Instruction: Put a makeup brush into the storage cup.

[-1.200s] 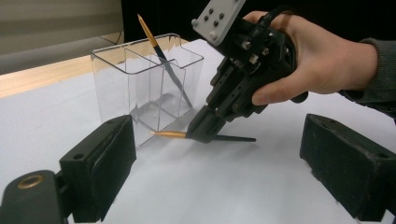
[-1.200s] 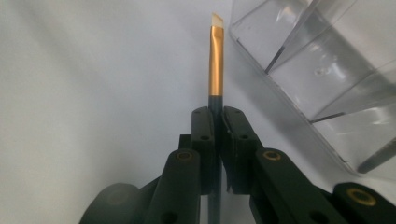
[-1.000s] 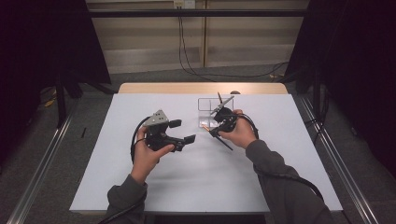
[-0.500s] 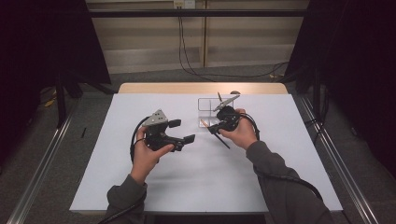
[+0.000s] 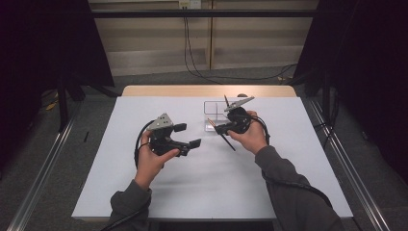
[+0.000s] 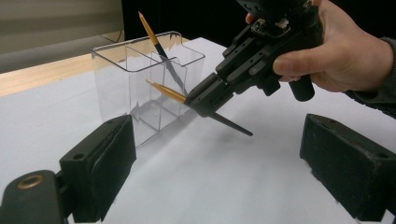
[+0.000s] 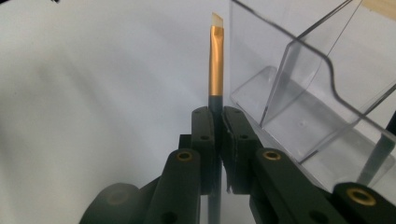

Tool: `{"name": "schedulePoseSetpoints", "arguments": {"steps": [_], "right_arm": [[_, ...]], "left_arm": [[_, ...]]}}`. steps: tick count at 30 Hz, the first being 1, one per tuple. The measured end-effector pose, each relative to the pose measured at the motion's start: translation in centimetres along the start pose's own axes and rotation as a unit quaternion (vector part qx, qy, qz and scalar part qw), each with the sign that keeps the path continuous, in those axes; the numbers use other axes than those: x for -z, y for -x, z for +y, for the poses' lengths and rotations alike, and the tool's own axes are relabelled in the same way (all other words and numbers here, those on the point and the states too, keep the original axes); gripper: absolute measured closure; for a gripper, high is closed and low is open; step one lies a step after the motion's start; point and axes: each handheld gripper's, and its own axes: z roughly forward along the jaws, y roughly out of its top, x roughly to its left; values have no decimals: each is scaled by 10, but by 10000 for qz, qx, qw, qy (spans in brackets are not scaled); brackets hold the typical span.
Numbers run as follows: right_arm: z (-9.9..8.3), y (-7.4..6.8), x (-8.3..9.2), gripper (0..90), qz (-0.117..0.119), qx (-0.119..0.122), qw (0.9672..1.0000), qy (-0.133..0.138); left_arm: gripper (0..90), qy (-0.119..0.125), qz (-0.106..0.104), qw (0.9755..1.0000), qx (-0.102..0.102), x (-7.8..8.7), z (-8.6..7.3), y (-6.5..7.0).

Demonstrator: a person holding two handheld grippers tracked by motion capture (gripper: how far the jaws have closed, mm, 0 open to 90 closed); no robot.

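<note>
Barely any shift from a second ago: right gripper (image 7: 217,122) still pinching brush (image 7: 215,65) beside clear organizer (image 6: 140,84), not yet inserted; left gripper (image 6: 219,163) spread, idle.

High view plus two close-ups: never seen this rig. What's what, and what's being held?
No robot arm here: a person sits at a white table with a hand-held two-jaw gripper in each hand. The high view comes from a fixed camera above, looking down. The other two come from cameras riding on each gripper, looking along its own black jaws.

On the table stands a clear organizer with compartments; one brush already leans inside it.

The right gripper is shut on a second brush, with gold ferrule and pale bristle tip, held just beside the organizer. The left gripper is open and holds nothing; its view looks across at the right gripper and the organizer.
</note>
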Motion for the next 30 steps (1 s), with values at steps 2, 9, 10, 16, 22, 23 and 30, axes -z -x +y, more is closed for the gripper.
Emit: {"name": "schedulePoseSetpoints", "arguments": {"steps": [2,9,10,16,22,23,30], "right_arm": [[0,0,2,845,-39,-13,10000,45],[2,0,8,845,9,-66,9995,301],[3,1,8,845,13,-33,9995,327],[3,1,11,845,17,-77,9989,470],[4,2,16,845,-33,-144,9971,746],[4,2,17,845,-51,-126,9970,763],[5,3,21,845,-123,-228,9942,1048]], "left_arm": [[104,1,-1,10000,0,0,0,0],[104,53,-30,10000,34,0,0,0],[104,40,-19,10000,25,0,0,0],[104,44,-6,10000,40,0,0,0],[104,31,20,10000,28,1,0,0],[104,20,18,10000,19,1,0,-1],[104,53,22,10000,29,1,0,0]]}}
